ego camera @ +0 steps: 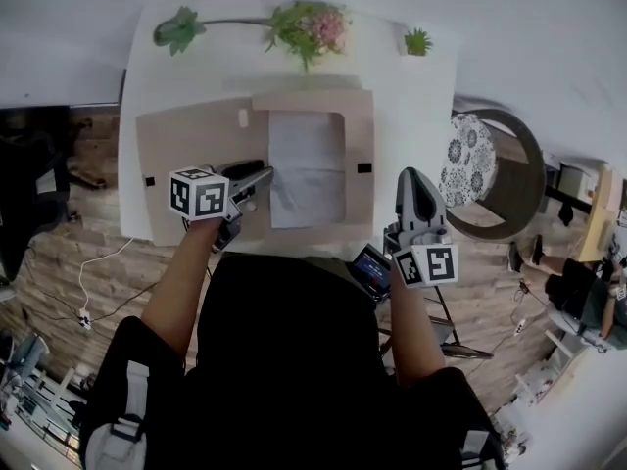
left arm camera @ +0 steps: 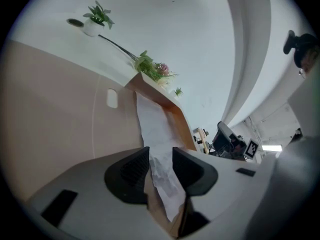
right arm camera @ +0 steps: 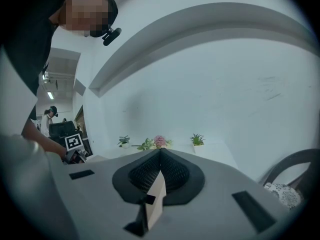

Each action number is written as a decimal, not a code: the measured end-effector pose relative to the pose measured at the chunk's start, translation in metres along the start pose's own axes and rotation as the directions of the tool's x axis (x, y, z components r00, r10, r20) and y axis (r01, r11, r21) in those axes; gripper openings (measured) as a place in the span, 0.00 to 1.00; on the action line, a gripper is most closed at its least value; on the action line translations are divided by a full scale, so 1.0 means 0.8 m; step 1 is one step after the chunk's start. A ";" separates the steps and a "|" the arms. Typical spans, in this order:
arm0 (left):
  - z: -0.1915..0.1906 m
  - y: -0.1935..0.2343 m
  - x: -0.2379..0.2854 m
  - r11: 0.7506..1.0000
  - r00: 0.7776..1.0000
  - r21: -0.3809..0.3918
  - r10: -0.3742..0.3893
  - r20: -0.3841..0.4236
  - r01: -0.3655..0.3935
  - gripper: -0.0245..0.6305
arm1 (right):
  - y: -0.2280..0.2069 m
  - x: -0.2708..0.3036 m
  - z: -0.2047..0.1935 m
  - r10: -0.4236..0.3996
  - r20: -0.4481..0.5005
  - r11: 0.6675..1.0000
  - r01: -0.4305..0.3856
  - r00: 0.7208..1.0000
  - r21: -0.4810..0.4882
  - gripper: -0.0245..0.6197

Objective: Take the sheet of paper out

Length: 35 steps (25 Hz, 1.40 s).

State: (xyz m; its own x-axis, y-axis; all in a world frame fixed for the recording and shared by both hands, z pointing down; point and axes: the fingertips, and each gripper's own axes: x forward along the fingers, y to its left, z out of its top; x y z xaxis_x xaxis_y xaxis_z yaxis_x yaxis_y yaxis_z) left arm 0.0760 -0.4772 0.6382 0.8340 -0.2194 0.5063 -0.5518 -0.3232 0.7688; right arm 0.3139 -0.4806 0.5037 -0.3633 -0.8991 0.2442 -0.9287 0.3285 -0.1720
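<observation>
Two jaws of the left gripper point(left arm camera: 161, 156) are standing wide apart, one on each side of the near left edge of the sheet of paper point(left arm camera: 151, 121). The pads are not pressing on it. The left gripper view is showing the sheet creased and lifting slightly between them. Under that edge, the rim of the tan folder point(left arm camera: 50, 111) is also running into the gap, so a careless close could pinch folder and sheet together.

From the head view, the sheet is lying in the middle of the open folder, its far end reaching under the folder's raised top flap. The folder is resting flat on the white table point(ego camera: 137, 67), with small potted plants point(ego camera: 309, 25) sitting along the far edge.

Judging by its wrinkles, the paper is looking thin, light and limp. It will probably buckle if pushed and tear if yanked, and it should slide easily over the smooth card. The lifted near-left edge seems the best place to take hold, pinching the sheet alone and then drawing it toward the person, low and flat.

Off the table's right side, the right gripper point(right arm camera: 160, 154) is hovering with its jaws pressed together on nothing, well apart from the sheet.
</observation>
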 end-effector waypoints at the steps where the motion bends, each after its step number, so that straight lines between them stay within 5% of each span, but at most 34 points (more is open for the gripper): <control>1: 0.000 0.003 0.003 1.000 1.000 -0.013 0.004 -0.009 -0.005 0.23 | -0.002 0.004 -0.003 0.006 -0.005 1.000 -0.006 1.000 0.004 0.06; 16: -0.003 0.012 0.027 0.979 0.997 -0.205 -0.001 -0.074 -0.014 0.24 | -0.027 0.022 -0.024 0.033 -0.033 0.999 -0.031 0.999 0.043 0.06; 21: -0.005 0.003 0.044 0.979 0.995 -0.205 -0.026 -0.097 0.006 0.22 | -0.027 0.020 -0.030 0.029 -0.037 0.998 -0.027 0.999 0.060 0.06; 26: -0.011 0.008 0.050 0.985 0.990 -0.172 -0.001 -0.138 -0.023 0.06 | -0.032 0.017 -0.034 0.016 -0.037 0.997 -0.013 0.999 0.076 0.06; 35: -0.021 0.008 0.028 0.981 0.992 -0.194 -0.020 -0.122 -0.004 0.04 | -0.033 0.014 -0.028 0.006 -0.024 0.998 -0.005 1.000 0.069 0.06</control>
State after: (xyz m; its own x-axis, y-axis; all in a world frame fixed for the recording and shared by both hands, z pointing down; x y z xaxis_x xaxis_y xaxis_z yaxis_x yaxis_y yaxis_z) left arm 0.0915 -0.4687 0.6608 0.8392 -0.0990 0.5347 -0.5437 -0.1377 0.8279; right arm 0.3327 -0.4932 0.5323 -0.3709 -0.8898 0.2660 -0.9196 0.3119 -0.2388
